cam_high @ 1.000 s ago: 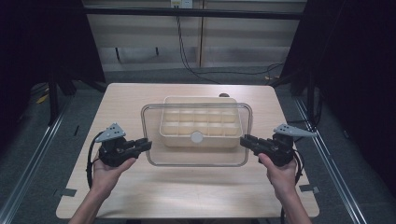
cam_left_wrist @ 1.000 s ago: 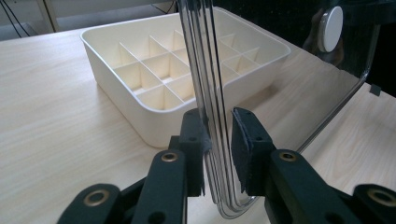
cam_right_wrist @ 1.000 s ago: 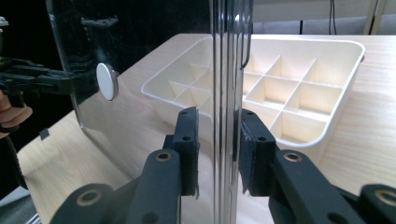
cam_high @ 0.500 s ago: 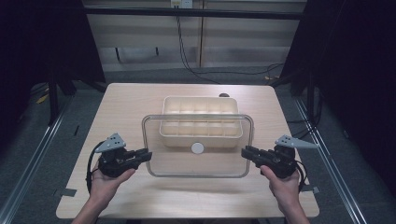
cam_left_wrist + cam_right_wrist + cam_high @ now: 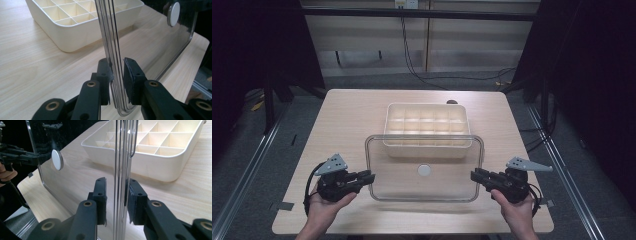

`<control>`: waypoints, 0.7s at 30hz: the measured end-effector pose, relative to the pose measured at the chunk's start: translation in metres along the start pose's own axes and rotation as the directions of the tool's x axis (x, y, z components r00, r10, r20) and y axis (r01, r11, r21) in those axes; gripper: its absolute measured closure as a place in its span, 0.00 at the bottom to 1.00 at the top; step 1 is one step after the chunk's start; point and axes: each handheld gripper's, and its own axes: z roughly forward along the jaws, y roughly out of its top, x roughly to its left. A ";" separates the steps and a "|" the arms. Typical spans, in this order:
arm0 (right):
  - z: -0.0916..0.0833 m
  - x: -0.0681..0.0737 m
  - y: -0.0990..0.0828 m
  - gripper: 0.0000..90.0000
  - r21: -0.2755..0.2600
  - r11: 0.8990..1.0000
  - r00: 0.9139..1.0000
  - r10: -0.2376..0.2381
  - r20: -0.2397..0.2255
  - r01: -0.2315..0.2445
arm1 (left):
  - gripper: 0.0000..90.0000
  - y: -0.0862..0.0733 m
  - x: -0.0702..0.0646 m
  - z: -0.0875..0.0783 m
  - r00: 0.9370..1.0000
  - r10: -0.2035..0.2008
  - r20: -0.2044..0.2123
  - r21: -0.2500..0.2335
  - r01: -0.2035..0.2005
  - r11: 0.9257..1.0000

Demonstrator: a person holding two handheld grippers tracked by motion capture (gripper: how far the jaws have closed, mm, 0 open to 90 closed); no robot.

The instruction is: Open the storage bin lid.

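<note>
Both the left claw [image 5: 368,177] and right claw [image 5: 476,176], clamped on the clear rectangular plastic lid [image 5: 424,167], have drawn it toward frame bottom, uncovering the cream compartmented tray [image 5: 427,125].

Clear, glossy rectangular plastic lid [image 5: 424,167], smooth, with reflections across its face and a matt white round knob [image 5: 424,170] at its centre. Beyond the lid, a cream compartmented plastic organiser box [image 5: 427,129], smooth with a soft satin sheen. Beneath the lid, the surface [image 5: 342,120]: pale wood-grain laminate, matt. At the lid's two short edges, the jaws of the left gripper [image 5: 117,75] and the right gripper [image 5: 116,195]: matt black plastic with brass-coloured metal rivets.
</note>
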 end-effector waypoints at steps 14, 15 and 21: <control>0.008 0.000 -0.016 0.79 0.054 0.998 0.999 -0.024 0.028 0.023 | 0.83 -0.025 0.001 0.013 1.000 -0.009 0.008 0.088 0.008 0.996; 0.009 0.000 -0.017 0.79 0.060 0.998 0.999 -0.030 0.034 0.028 | 0.83 -0.026 0.001 0.014 1.000 -0.008 0.006 0.094 0.008 0.996; 0.016 -0.004 -0.024 0.78 0.098 0.995 0.999 -0.014 0.035 0.010 | 0.83 -0.027 0.005 0.015 1.000 -0.015 0.019 0.095 0.013 0.995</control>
